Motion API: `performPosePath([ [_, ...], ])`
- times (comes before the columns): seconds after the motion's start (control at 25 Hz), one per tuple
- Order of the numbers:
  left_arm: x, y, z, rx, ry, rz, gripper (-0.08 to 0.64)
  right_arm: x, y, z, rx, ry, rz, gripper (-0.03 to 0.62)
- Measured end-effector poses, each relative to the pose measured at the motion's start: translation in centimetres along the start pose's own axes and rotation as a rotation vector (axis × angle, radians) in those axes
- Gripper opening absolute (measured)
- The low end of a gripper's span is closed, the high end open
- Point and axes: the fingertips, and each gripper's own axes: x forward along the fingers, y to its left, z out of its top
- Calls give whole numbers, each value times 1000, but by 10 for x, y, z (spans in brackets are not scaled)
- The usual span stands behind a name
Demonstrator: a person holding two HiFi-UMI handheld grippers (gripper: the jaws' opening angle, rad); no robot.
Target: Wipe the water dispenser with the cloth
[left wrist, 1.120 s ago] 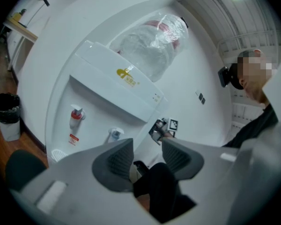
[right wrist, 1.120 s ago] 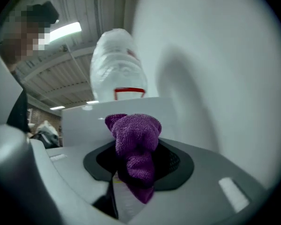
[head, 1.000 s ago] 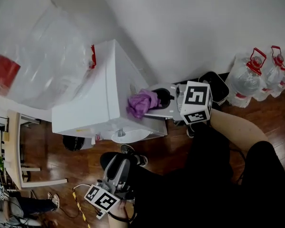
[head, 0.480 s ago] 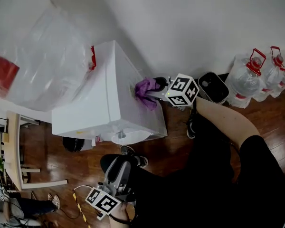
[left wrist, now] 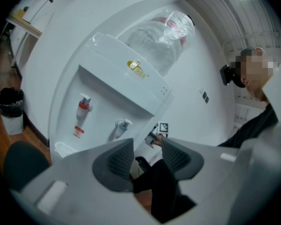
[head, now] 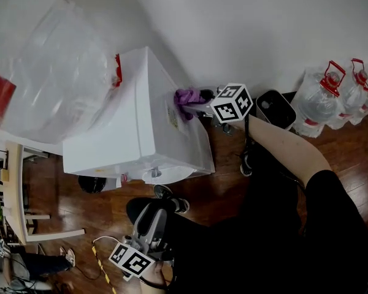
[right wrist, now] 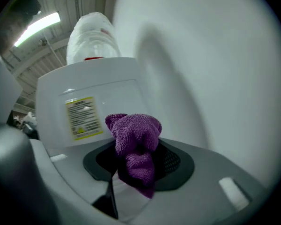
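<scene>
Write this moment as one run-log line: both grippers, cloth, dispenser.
right gripper: shut on purple cloth | cloth: by water dispenser side panel, beside yellow label, contact unclear | left gripper: open, empty, held low

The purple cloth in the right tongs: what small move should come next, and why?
Probably ease the purple cloth forward onto the side of the water dispenser and begin a short stroke beside the yellow label. The right tongs are shut on the cloth, which faces that white side closely, but contact cannot be confirmed.
</scene>
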Motion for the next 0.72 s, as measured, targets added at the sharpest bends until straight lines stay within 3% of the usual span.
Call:
performPosePath([
  [0.2,19,-10,-13,-8,44,-57,209,-49,148,-53,-11,51,275,183],
  [0.32,27,-18,-20,-11,69,-84,209,-60,181,-81,-46,82,320,183],
  [0.44,29,-21,-20,-7,77,-91,209,-51,143,-91,-88,105,243,183],
  [0.72,21,-17,-20,14,80,-49,206,10,-34,-78,-113,170,-61,183],
])
